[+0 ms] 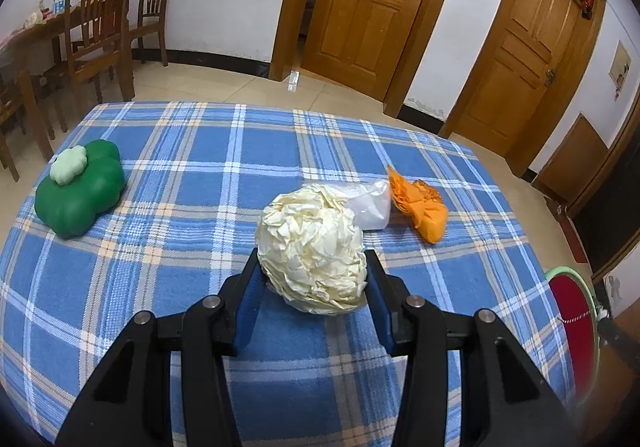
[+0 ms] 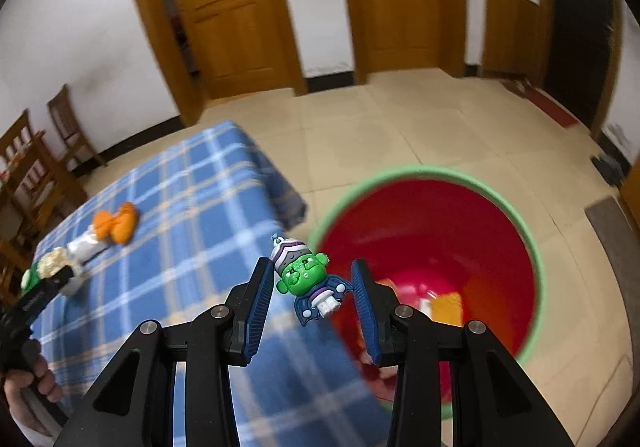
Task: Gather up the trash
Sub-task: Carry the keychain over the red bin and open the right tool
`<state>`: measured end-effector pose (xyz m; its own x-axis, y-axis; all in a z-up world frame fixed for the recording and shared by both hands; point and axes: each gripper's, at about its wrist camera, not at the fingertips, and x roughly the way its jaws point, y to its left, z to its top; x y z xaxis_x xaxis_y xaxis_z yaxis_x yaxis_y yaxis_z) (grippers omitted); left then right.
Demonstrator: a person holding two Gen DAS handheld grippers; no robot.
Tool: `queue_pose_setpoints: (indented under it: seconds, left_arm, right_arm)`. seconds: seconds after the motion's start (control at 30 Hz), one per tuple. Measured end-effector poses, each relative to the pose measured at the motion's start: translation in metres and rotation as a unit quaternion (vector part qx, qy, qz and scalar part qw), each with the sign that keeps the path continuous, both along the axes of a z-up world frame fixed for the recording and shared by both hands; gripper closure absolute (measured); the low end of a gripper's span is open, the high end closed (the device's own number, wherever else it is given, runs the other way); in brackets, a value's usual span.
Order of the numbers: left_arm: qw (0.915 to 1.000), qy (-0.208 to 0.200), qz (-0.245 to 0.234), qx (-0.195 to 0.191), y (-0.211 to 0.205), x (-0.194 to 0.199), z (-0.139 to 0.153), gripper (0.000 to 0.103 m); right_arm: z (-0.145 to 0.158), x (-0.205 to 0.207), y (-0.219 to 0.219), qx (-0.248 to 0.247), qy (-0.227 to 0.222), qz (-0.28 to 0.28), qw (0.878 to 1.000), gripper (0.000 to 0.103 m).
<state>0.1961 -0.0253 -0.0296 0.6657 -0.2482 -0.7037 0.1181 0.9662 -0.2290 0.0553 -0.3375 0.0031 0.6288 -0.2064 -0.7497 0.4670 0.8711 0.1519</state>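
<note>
My left gripper (image 1: 314, 267) is shut on a cream crumpled paper ball (image 1: 312, 247) on the blue plaid table (image 1: 180, 151). Behind the ball lie a white plastic bag (image 1: 370, 205) and an orange crumpled paper (image 1: 420, 207). My right gripper (image 2: 314, 279) has its jaws apart around a small green-faced toy figure (image 2: 306, 275) with a purple striped hat; the figure hangs between the jaws, above the table's edge and the rim of a red bin (image 2: 436, 247) with a green rim. The bin holds some scraps.
A green flower-shaped box (image 1: 80, 191) sits at the table's left. The red bin (image 1: 572, 327) stands on the floor by the table's right edge. Wooden chairs (image 1: 100, 27) and a dining table stand at the far left; wooden doors behind.
</note>
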Motion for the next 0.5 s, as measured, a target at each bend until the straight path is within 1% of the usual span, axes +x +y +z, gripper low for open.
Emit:
queue_pose_setpoints:
  seconds: [0.1, 0.23, 0.37, 0.5]
  left_arm:
    - [1.0000, -0.006, -0.006, 0.005, -0.005, -0.003, 0.003, 0.055]
    - [0.9998, -0.005, -0.017, 0.007, -0.013, -0.005, 0.006, 0.055]
    - [0.9994, -0.013, -0.030, 0.015, -0.024, -0.012, 0.012, 0.055]
    - [0.9984, -0.016, -0.050, 0.020, -0.037, -0.021, 0.020, 0.055]
  right_arm:
    - [-0.012, -0.011, -0.017, 0.006, 0.009, -0.030, 0.999, 0.062]
    - [-0.025, -0.023, -0.037, 0.026, 0.015, -0.059, 0.998, 0.061]
    - [-0.035, -0.031, -0.052, 0.041, 0.024, -0.081, 0.996, 0.060]
    - [-0.035, -0.039, -0.062, 0.048, 0.015, -0.090, 0.995, 0.060]
